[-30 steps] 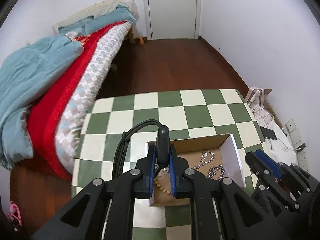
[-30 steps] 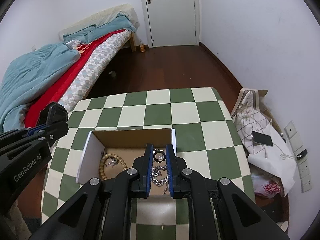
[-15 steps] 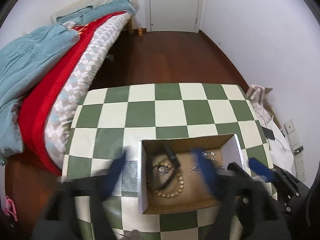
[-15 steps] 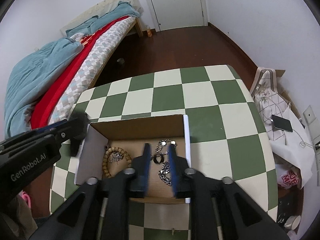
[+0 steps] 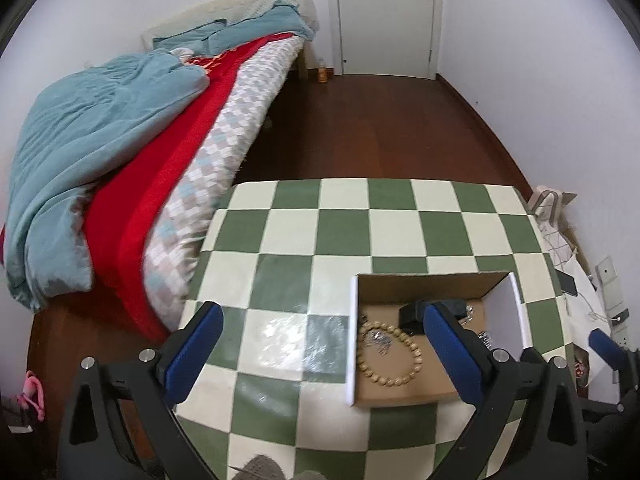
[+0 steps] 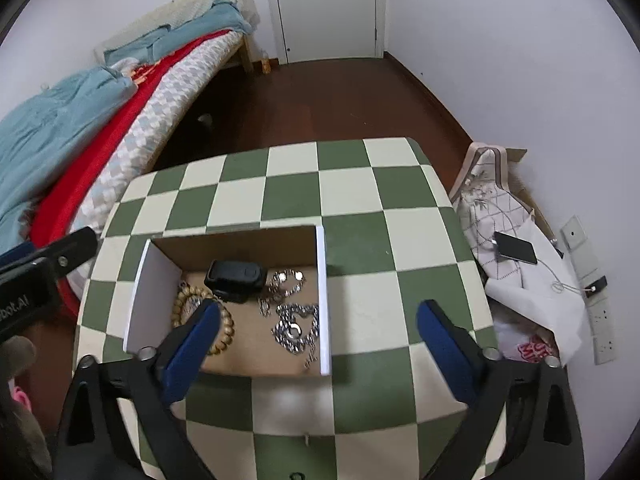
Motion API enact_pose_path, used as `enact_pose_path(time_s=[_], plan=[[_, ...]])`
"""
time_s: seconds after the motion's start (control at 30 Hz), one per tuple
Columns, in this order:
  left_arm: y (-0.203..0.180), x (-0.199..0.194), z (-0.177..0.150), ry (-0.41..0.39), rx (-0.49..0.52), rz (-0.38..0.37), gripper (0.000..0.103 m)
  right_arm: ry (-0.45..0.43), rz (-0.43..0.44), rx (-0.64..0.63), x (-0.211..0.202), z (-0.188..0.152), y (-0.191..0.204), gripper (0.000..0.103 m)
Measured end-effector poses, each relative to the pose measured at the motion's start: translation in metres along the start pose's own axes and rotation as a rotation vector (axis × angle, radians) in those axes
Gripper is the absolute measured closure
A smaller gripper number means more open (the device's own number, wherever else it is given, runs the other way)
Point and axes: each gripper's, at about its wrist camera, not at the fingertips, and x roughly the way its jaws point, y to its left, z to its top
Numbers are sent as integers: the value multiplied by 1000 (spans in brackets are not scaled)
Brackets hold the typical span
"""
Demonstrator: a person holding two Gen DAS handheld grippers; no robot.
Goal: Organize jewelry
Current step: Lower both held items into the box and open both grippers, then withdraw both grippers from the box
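Observation:
An open cardboard box (image 6: 160,276) (image 5: 516,304) stands on the green-and-white checkered table (image 6: 360,192) (image 5: 320,232). In it lie a wooden bead bracelet (image 5: 390,354) (image 6: 186,296), a black watch-like band (image 6: 234,276) (image 5: 412,312) and silver chains (image 6: 294,320). My left gripper (image 5: 320,326) is open and empty, above the table left of the box. My right gripper (image 6: 318,318) is open and empty, held above the box's near half.
A bed with blue and red blankets (image 5: 120,128) runs along the left. Bags, white paper and a phone (image 6: 516,248) lie on the floor at the table's right. A white door (image 6: 328,8) is at the far wall.
Both grippers have opened and drawn back from the box. The black band that the left one held and the ring piece in the right one now lie in the box.

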Motion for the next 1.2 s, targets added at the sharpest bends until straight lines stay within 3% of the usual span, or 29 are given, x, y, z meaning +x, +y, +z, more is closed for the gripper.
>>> enact_pose_path(time_s=[0.57,1.2], plan=[[20,-56,-44,-15,5,41,0,-8,-21,-52,-57,-21,6,0],[31,-146,-66,-141,-14,18,0,-165,5,-60,-175,-49,15,0]])
